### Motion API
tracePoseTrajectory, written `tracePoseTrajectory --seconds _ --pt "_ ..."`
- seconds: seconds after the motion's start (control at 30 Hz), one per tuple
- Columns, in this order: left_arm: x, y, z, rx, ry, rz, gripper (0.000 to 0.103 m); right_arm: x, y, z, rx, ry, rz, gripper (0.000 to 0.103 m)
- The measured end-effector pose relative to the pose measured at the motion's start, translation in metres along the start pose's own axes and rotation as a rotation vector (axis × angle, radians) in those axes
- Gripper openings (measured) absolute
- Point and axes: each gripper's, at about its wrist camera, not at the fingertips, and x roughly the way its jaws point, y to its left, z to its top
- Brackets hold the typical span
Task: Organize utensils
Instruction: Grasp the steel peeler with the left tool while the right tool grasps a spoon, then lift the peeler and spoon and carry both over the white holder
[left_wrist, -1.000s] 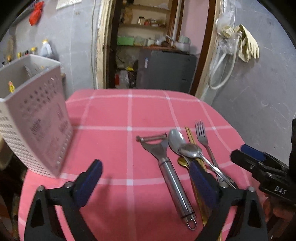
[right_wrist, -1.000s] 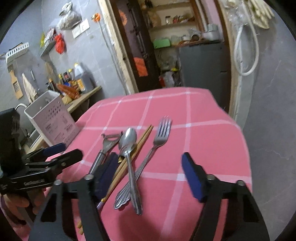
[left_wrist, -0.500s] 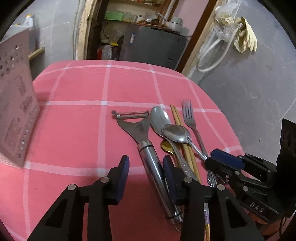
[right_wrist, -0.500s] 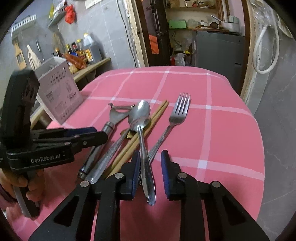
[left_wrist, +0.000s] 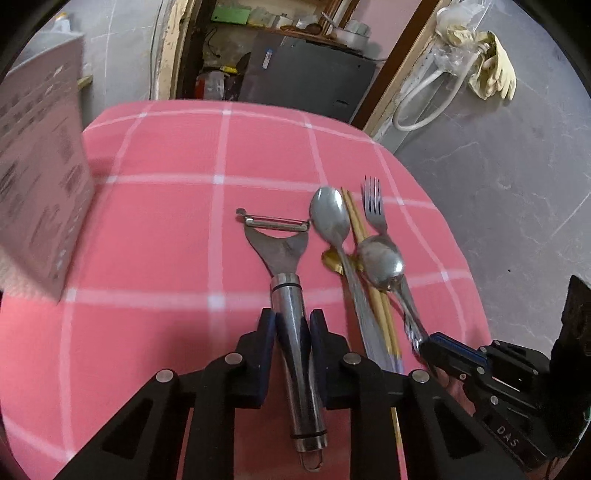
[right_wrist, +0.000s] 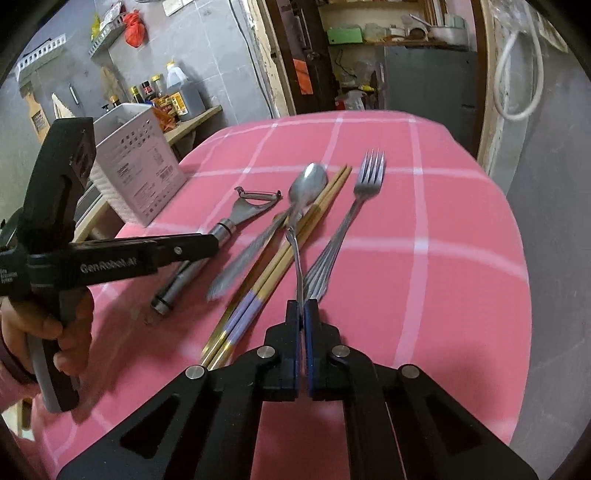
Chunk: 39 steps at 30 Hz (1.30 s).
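Beside caddy (right_wrist: 138, 173): 1 peeler (left_wrist: 286, 266), 2 spoons (left_wrist: 330, 216), 1 fork (left_wrist: 375, 206), 2 chopsticks (right_wrist: 295, 243). Left gripper (left_wrist: 293, 332) just clamped on peeler; right gripper (right_wrist: 303, 314) just clamped on one spoon handle.

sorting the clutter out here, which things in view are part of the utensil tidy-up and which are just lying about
Job: peeler in left gripper; small spoon in right gripper; large spoon, chopsticks, fork, white holder.

Lying about: rubber gloves, sauce bottles, hose.

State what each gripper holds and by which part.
Left gripper: peeler, by its metal handle. Right gripper: spoon, by the end of its handle.
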Motion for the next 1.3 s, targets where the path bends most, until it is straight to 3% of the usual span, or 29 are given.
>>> tracePoseTrajectory --seconds 0.27,0.43,0.57,0.67,0.93,1.13,1.17,1.3 --pt "-0.023 0.011 -0.025 0.016 0.069 -0.047 0.018 0.003 0.006 -0.007 0.027 0.041 0.031 0.003" --pt "-0.017 0.019 -0.017 -0.003 0.134 -0.095 0.018 0.009 0.005 0.010 0.037 0.037 0.046 0.005" --pt "-0.006 0.025 -0.008 -0.023 0.184 -0.131 0.021 0.018 -0.004 0.027 0.091 0.028 0.095 0.014" --pt "0.002 0.029 -0.001 -0.042 0.210 -0.152 0.022 0.027 -0.005 0.038 0.097 0.026 0.108 0.016" --pt "0.015 0.028 0.017 -0.025 0.241 -0.160 0.022 0.061 -0.014 0.058 0.168 0.059 0.148 0.018" --pt "0.024 0.015 0.028 0.065 0.309 -0.141 0.022 0.064 -0.014 0.061 0.194 0.057 0.162 0.012" --pt "0.025 0.016 0.030 0.066 0.322 -0.139 0.020 0.062 -0.013 0.061 0.197 0.052 0.172 0.006" --pt "0.031 0.019 0.036 0.031 0.374 -0.150 0.018 0.056 -0.005 0.059 0.198 0.053 0.188 0.003"
